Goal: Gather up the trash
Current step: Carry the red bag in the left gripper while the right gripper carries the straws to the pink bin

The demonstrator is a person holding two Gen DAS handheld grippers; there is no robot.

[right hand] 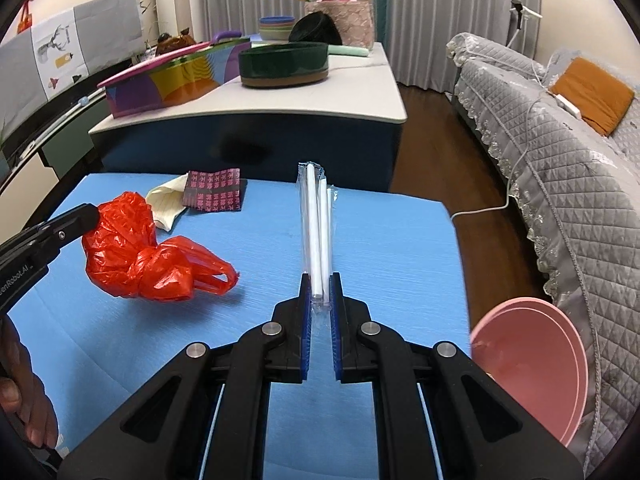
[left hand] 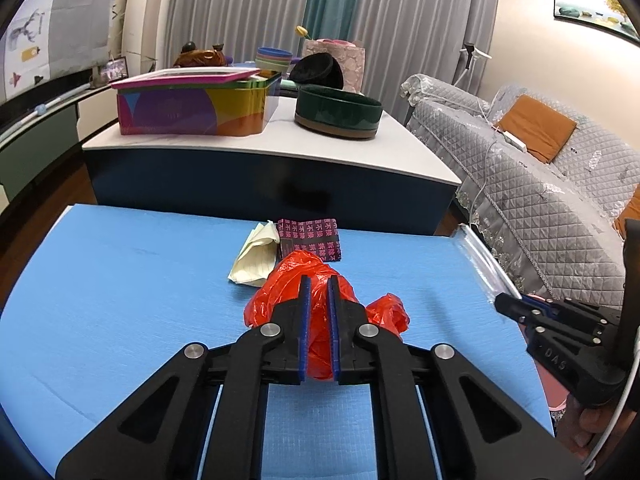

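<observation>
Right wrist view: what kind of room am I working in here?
Most likely a home living room. A sofa under a quilted grey cover with an orange cushion runs along the right, long grey curtains hang at the back, and a low white-topped table holds household tins and bowls.

The blue mat [right hand: 392,240] lies bare right of the straw packet [right hand: 316,232]; cream paper [left hand: 256,256] and a patterned wrapper [left hand: 310,239] crowd its far edge.

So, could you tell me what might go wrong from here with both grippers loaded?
The red plastic bag hangs loose from the left gripper, so it might drag the cream paper. The packet of straws is held by one end in the right gripper and could slip.
</observation>
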